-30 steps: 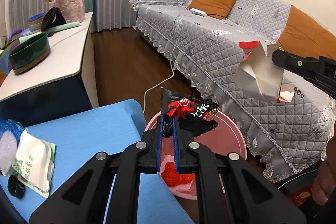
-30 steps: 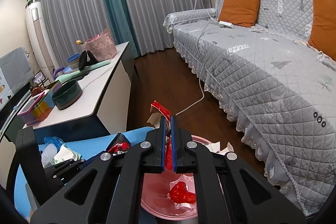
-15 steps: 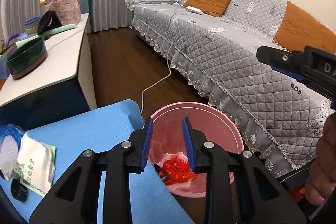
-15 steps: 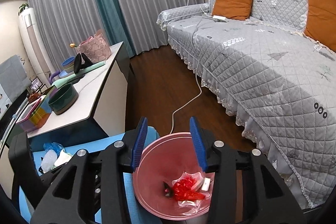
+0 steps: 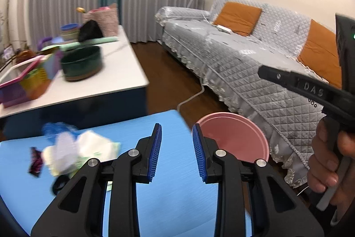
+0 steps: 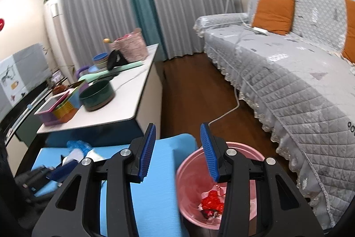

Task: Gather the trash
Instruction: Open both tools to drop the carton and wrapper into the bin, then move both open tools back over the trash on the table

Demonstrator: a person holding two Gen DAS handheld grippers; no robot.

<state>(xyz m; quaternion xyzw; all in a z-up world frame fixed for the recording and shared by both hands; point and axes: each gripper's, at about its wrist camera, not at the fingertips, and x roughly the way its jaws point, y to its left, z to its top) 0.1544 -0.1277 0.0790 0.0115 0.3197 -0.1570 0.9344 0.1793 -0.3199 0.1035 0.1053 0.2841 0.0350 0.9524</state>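
Observation:
A pink bin (image 5: 235, 137) stands on the floor at the right end of a blue table (image 5: 173, 199). In the right wrist view the bin (image 6: 190, 168) holds red and dark wrappers (image 6: 210, 203). My left gripper (image 5: 176, 153) is open and empty above the table's right part. My right gripper (image 6: 180, 151) is open and empty above the table edge and the bin. Blurred trash lies on the table's left: white and green packets (image 5: 88, 152), a blue bag (image 5: 55, 128) and a dark wrapper (image 5: 36, 161).
A white counter (image 5: 115, 77) with a green bowl (image 5: 81, 63), a colourful box (image 5: 28, 81) and a pink basket (image 5: 103, 19) stands behind. A grey sofa (image 5: 255, 68) with orange cushions fills the right. A white cable (image 5: 190, 99) crosses the dark floor.
Both grippers opened and dropped their trash into the pink bin. Both then swung left, away from the bin and toward the blue table.

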